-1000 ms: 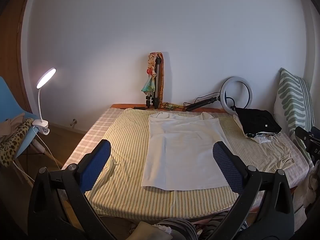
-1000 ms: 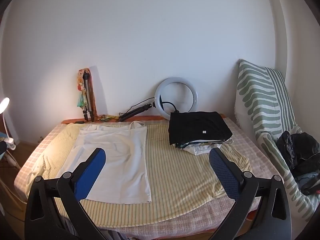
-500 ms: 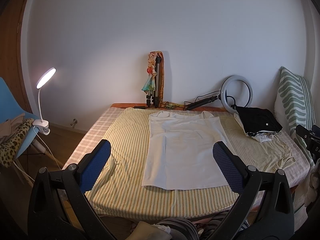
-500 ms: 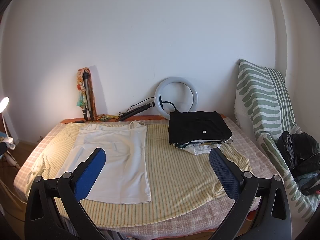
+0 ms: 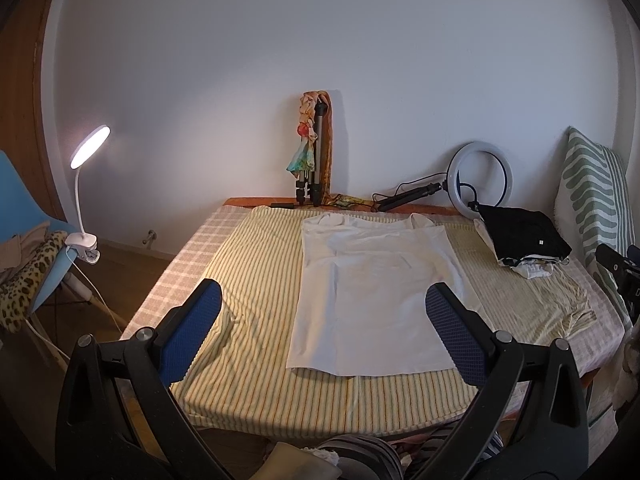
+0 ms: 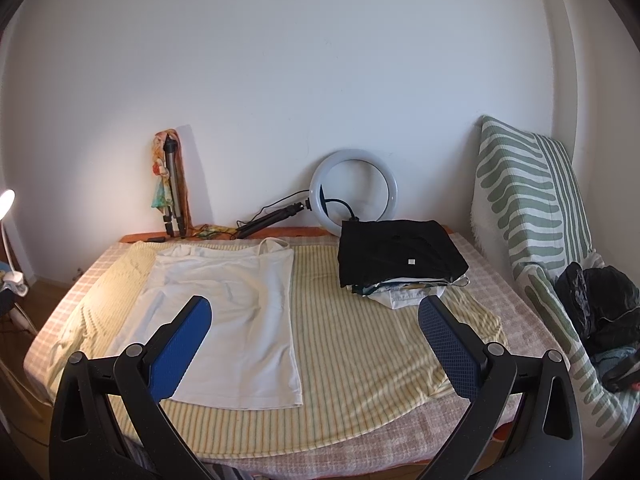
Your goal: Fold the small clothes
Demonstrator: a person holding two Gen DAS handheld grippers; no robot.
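The left hand-held gripper (image 5: 323,306) is held with its jaws apart and empty above the near edge of the bed (image 5: 256,280); the right hand-held gripper (image 6: 315,322) likewise. A white tank top (image 5: 376,296) is spread flat at frame centre, a folded clothes pile (image 6: 396,260) at its right.

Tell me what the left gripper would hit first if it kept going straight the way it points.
Probably the white tank top spread flat on the striped sheet. The left gripper is open and aimed at it, with nothing between. Depth is hard to judge.
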